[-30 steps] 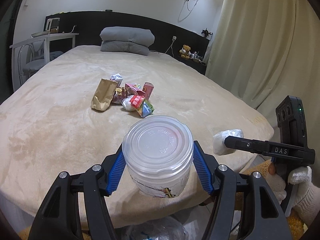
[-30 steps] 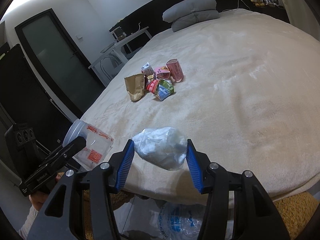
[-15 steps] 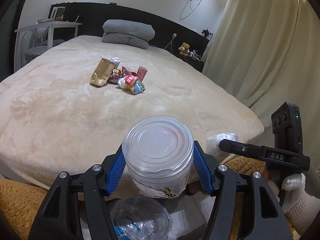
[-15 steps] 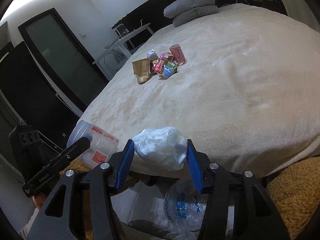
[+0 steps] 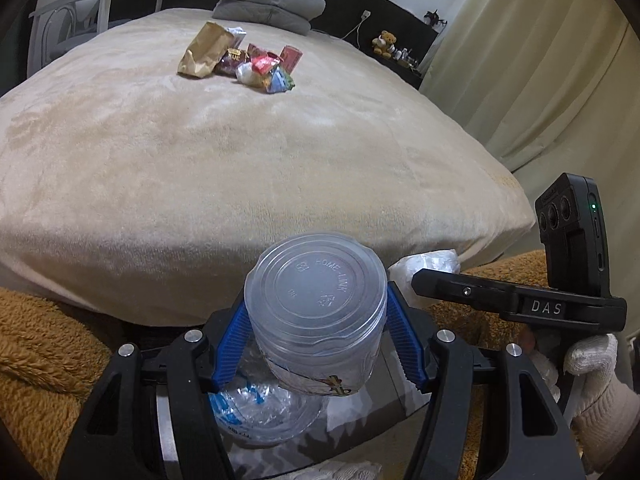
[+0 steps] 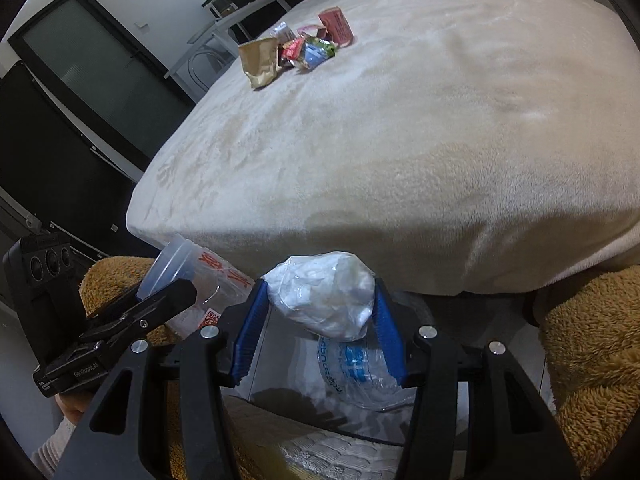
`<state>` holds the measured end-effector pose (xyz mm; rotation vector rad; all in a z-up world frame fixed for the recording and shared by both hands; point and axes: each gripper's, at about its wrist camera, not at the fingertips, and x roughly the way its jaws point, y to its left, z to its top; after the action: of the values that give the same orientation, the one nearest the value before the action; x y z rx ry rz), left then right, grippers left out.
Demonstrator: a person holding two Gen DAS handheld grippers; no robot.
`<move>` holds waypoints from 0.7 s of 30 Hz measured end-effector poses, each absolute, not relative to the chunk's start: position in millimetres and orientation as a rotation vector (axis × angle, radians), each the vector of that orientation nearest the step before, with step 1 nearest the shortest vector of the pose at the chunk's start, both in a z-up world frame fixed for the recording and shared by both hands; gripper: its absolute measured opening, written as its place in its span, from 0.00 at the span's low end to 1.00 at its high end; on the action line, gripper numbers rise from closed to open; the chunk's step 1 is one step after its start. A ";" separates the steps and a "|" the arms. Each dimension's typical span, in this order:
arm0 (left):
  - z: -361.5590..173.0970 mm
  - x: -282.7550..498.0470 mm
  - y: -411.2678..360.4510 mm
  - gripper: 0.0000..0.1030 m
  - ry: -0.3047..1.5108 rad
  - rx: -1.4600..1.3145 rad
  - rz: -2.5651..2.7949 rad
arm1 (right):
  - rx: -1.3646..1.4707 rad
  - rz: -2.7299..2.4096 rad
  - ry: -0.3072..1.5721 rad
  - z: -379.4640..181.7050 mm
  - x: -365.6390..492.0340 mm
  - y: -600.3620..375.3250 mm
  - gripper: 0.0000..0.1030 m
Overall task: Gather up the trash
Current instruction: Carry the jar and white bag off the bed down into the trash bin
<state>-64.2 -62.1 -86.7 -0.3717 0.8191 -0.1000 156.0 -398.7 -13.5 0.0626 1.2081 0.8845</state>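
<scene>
- Trash was being carried in both grippers, off the near edge of the bed [image 5: 240,168].
- The left gripper [image 5: 316,344] pinched a clear plastic lidded container [image 5: 316,312] between its blue pads, lid end facing away from the camera and a printed label on its side.
- The right gripper [image 6: 316,312] clamped a crumpled white plastic wad [image 6: 324,292] between its blue pads.
- Both loads hung above a clear bag with blue print [image 6: 360,368], which lay open below on the floor beside the bed.
- Brown fleecy fabric [image 6: 592,344] lay on either side of that bag.
- A white-gloved hand [image 5: 596,384] held the right gripper's handle, seen from the left wrist view.
- More rubbish sat well apart, far up the bed: a brown paper bag [image 5: 202,54], coloured wrappers [image 5: 268,70] and a pink carton [image 5: 290,56], clustered and touching.
- Grey pillows [image 5: 268,4] lay stacked at the headboard.
</scene>
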 end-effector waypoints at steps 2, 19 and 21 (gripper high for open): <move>-90.3 -61.5 -66.6 0.60 0.839 -0.362 -0.113 | 0.058 0.866 1.255 -22.9 159.4 -396.9 0.51; -168.6 -45.2 -65.0 0.61 1.190 -0.354 -0.028 | -0.040 0.705 1.565 -90.7 163.4 -367.5 0.51; -176.4 -42.5 -60.3 0.61 1.225 -0.378 -0.016 | -0.058 0.679 1.586 -97.2 163.8 -363.8 0.51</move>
<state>-42.5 -60.3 -176.4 -0.3775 1.2250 -0.0156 163.8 -363.8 -97.2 -0.0580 1.5859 0.6793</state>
